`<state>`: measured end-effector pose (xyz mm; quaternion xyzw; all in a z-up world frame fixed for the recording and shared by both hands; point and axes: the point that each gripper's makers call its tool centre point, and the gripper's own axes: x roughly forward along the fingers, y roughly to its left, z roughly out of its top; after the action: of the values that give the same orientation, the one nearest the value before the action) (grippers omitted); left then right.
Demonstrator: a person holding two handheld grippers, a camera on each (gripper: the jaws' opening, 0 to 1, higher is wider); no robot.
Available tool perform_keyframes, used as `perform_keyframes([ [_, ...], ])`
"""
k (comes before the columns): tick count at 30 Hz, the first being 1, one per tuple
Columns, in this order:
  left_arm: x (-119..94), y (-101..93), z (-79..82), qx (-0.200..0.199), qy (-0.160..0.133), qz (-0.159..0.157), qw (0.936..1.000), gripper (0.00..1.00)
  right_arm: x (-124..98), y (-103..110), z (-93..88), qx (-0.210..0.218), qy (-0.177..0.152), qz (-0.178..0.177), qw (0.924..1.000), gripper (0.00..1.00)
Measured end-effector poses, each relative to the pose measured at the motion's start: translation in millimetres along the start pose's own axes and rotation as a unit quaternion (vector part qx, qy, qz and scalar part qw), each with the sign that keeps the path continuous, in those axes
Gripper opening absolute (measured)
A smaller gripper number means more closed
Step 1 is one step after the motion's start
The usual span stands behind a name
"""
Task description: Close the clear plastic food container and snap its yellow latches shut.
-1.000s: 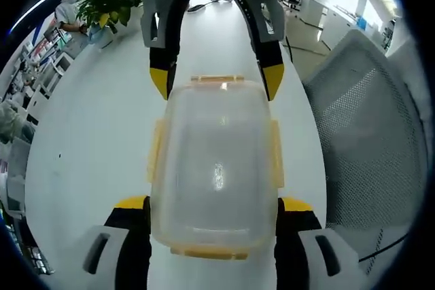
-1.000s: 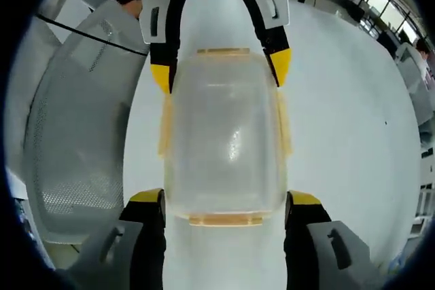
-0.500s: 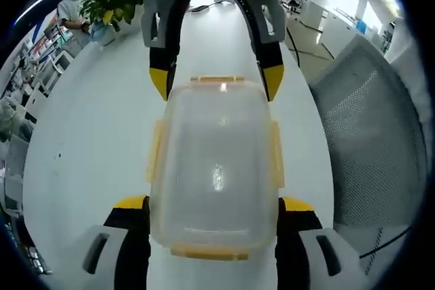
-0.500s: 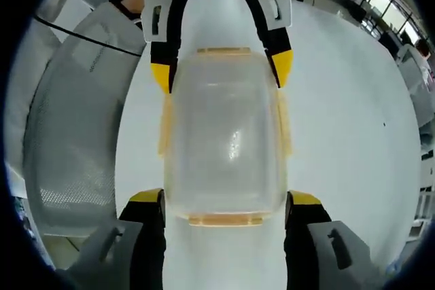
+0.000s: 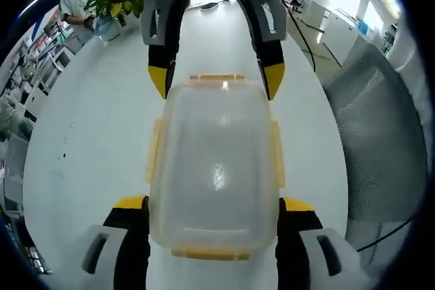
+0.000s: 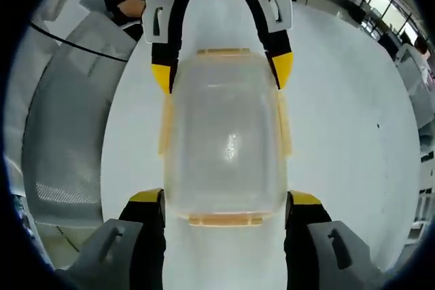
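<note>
Facing grippers' [image 5: 214, 205] [image 6: 222, 202] jaws flanking closed container [image 5: 214, 168] ends.

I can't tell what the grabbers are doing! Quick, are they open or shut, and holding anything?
Left gripper: jaws spread open around one end of the clear container; contact can't be told.
Right gripper: jaws spread open around its other end, likewise.

The left gripper view looks down, close in, along its own jaws at the clear container [image 5: 214, 168] on the white table [image 5: 88, 134], with the opposite gripper [image 5: 216, 89] facing it from the top of the frame. The right gripper view looks from the far end at the same container [image 6: 225, 147], its mesh chair [image 6: 64, 147] at left; in the left gripper view the chair [image 5: 380, 147] sits at right.
</note>
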<state>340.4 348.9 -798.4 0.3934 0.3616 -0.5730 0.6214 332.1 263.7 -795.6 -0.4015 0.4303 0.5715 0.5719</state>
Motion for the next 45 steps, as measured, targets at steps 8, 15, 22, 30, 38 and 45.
perform_keyframes([
  [8,2,18.1,0.5,-0.001,0.007,-0.002,1.0,0.74,0,-19,-0.6,0.001,-0.005,0.001,1.0,0.69],
  [15,5,29.3,1.7,-0.006,0.006,-0.008,0.9999,0.75,0,-31,-0.7,-0.002,-0.009,0.0,1.0,0.69],
  [22,6,37.9,2.1,-0.006,0.008,-0.01,0.9999,0.75,0,-37,-1.6,-0.005,-0.006,-0.006,1.0,0.7],
  [30,7,48.2,1.8,0.002,0.013,-0.012,0.9998,0.76,0,-46,-0.4,-0.001,-0.002,-0.013,0.9999,0.7],
  [38,7,52.6,1.4,0.003,0.013,-0.011,0.9998,0.76,1,-50,-0.9,0.0,0.002,-0.014,0.9999,0.71],
  [45,8,52.8,0.3,0.005,0.015,-0.007,0.9999,0.78,3,-51,-2.0,-0.003,0.005,-0.016,0.9999,0.72],
])
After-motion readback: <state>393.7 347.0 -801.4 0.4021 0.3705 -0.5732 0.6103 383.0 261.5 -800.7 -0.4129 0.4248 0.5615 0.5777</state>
